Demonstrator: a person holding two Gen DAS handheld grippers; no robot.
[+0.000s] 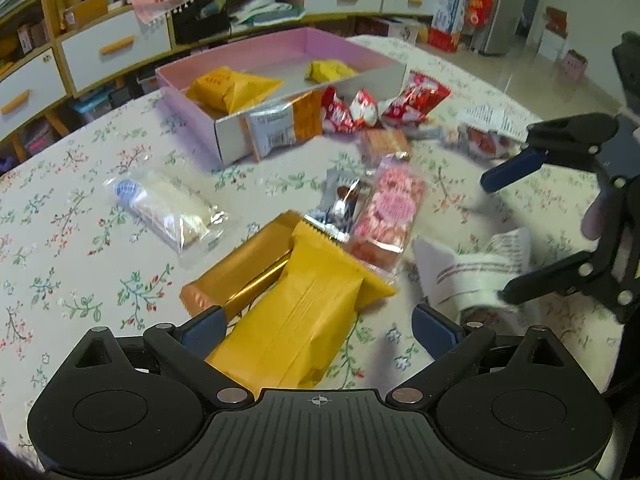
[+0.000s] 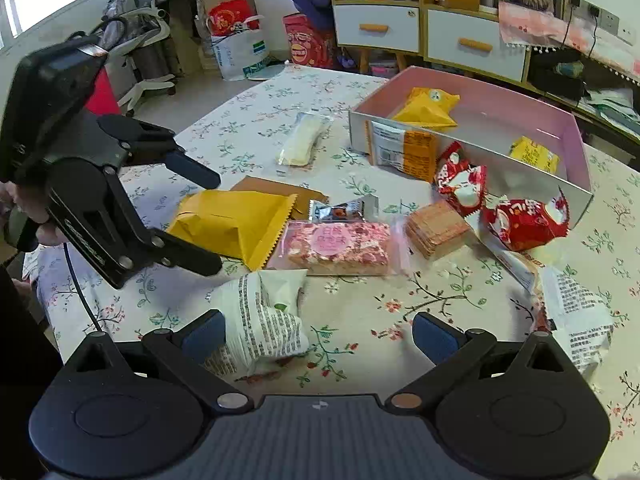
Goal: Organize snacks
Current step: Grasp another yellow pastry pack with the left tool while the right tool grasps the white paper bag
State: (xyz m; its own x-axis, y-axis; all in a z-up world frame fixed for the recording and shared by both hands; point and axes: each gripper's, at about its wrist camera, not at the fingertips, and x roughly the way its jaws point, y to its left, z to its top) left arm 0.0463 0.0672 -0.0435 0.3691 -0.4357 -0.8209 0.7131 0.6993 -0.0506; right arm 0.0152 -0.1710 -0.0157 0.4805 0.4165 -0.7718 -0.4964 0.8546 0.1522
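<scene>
A pink box point(image 1: 276, 52) point(image 2: 576, 128) stands on the flowered table and holds two yellow snack packs point(image 1: 228, 88) point(image 1: 328, 70). Many snacks lie loose around it. My left gripper point(image 1: 318, 330) is open, its fingers either side of a large yellow packet point(image 1: 296, 328) point(image 2: 232, 220) without gripping it. My right gripper point(image 2: 318, 334) is open just above a white printed packet point(image 2: 260, 320) point(image 1: 472, 272) that lies by its left finger. Each gripper shows in the other's view: the right gripper point(image 1: 496, 236), the left gripper point(image 2: 208, 220).
Loose on the table: a pink nougat bar point(image 2: 336, 246), a clear-wrapped white bar point(image 1: 168, 208), red packs point(image 2: 520, 220), an orange cracker pack point(image 2: 436, 228), another white packet point(image 2: 576, 320). White-and-wood drawer cabinets point(image 1: 116, 48) stand behind the table.
</scene>
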